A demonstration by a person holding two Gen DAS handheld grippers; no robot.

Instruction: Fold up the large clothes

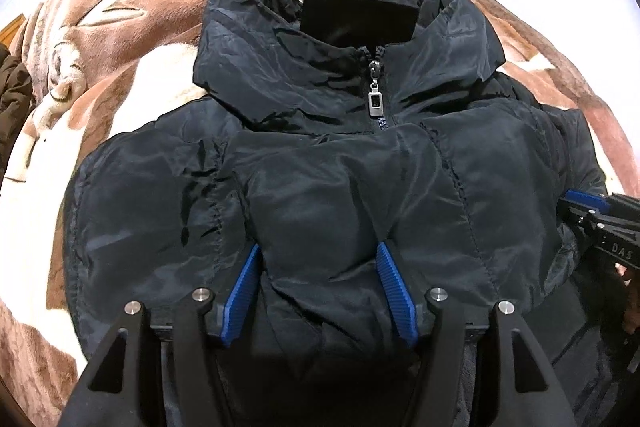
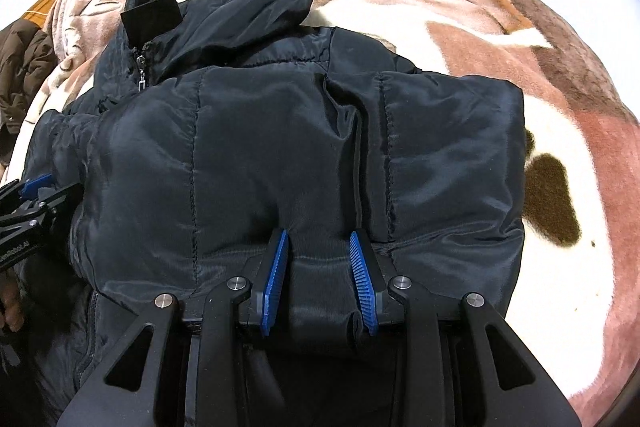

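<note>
Padding is what we feel for first: the jacket (image 1: 320, 187) is a dark, puffy coat with a shiny shell, so we judge it light for its bulk, soft, springy and rather slippery. It lies front-up on the bed's blanket (image 1: 120, 39), hood toward 12 o'clock and zip pull (image 1: 375, 101) near the collar.

Our left gripper (image 1: 318, 291) has a thick bunch of the near edge between its blue pads (image 1: 240, 295), jaws wide yet filled with cloth, so we read it as grasping the jacket. Our right gripper (image 2: 322, 281), at 3 o'clock of the left, pinches a narrower roll of fabric in the same way.

We expect thin shell to slide out, so seams and the doubled hem look like the firmest holds, one on each side.
</note>
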